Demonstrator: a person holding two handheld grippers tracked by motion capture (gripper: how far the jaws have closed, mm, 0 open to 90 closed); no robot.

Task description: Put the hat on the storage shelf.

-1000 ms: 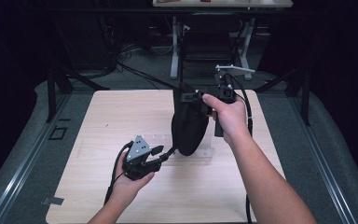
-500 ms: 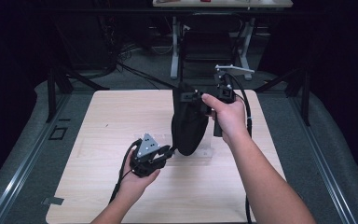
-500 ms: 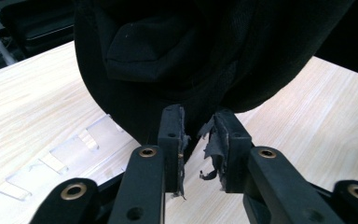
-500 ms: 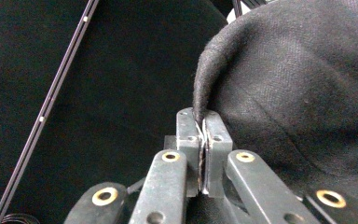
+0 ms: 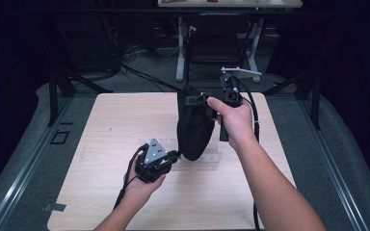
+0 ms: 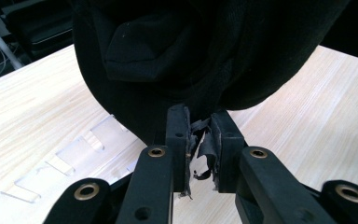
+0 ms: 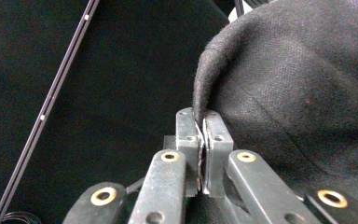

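A black fabric piece hangs over the wooden table, its lower end close to the tabletop. My right gripper holds its top edge; in the right gripper view the jaws are shut on a folded hem of the fabric. My left gripper is at the fabric's bottom end. In the left gripper view its jaws have just been closing, and the fabric's lowest fold sits pinched between the tips, with frayed pad lining showing in the narrow gap.
A clear plastic rack lies flat on the table under the fabric. Dark floor, metal rails and a chair base surround the table beyond its far edge.
My left gripper slid right across the table to the fabric's bottom end and its jaws closed on it. The right hand and the fabric's top stayed where they were.
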